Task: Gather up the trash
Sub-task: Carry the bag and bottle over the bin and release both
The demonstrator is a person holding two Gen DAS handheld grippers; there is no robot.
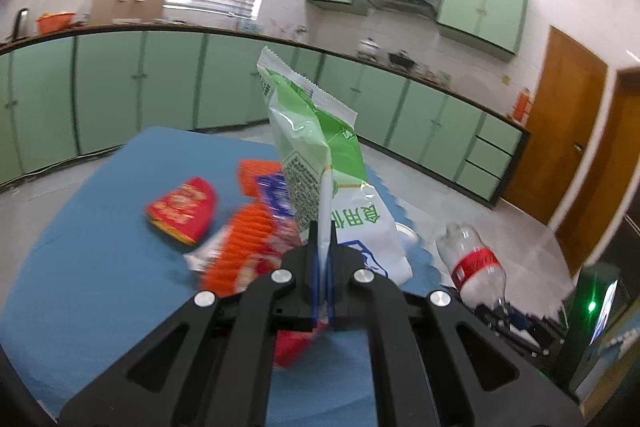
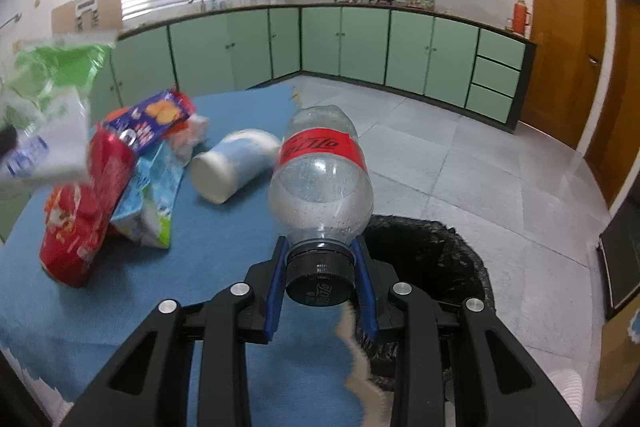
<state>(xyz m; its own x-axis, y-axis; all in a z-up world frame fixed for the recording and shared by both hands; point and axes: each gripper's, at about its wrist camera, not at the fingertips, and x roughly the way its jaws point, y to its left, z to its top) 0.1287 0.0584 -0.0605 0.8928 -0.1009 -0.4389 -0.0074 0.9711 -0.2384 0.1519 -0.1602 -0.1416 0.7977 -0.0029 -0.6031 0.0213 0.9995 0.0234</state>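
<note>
While the green bag [image 1: 316,151] stands nearly upright in the left wrist view, the left gripper [image 1: 323,227] has its jaws pressed together on the bag's thin back seam, so the bag rises toward twelve o'clock from the fingertips. Its crimped top edge leans toward eleven o'clock, and the white lower part with green lettering hangs at about two o'clock of the fingertips. In the right wrist view the same bag shows as a blur at nine o'clock.

In the right wrist view the right gripper [image 2: 320,259] is partly open, its blue pads clamped on the black cap and neck of the bottle [image 2: 320,171]. This clear, red-labelled bottle points away toward twelve o'clock, base farthest from the camera. From the left wrist view it appears at four o'clock of the bag.

Below both lies the blue cloth [image 2: 224,267] covering the table. On it, at nine o'clock of the bottle, lies a heap: a red packet [image 2: 84,211], a blue biscuit wrapper [image 2: 156,119] leaning on top of it, and a light blue pouch [image 2: 154,199] just beside. A white tub [image 2: 232,165] lies on its side between the heap and the bottle.

At four o'clock of the right gripper, off the cloth's edge, a black-lined bin [image 2: 432,259] stands on the tiled floor.
</note>
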